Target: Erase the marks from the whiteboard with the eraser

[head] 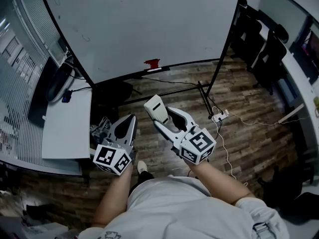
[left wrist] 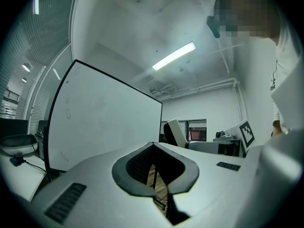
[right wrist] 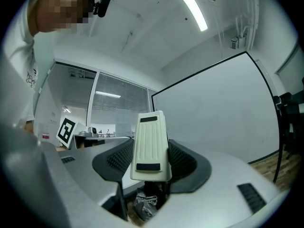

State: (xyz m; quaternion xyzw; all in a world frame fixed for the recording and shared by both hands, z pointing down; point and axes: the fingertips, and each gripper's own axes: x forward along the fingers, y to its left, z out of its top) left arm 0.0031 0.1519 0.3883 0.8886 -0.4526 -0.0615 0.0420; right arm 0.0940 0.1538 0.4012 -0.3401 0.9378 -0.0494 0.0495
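Lower centre of the head view: grips the eraser point(head: 155, 106) between the jaws of the right gripper point(head: 168, 121), with one end sticking out toward the whiteboard point(head: 149, 24) across the upper frame. Just left of it, shows the left gripper point(head: 130, 121) with jaws pressed together on nothing. Faint marks point(head: 85, 38) at the whiteboard's left side.

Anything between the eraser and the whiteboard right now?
Nothing visible. The eraser, clamped in the right gripper, is in open air short of the whiteboard; only wooden floor and the board's stand legs lie below that path.
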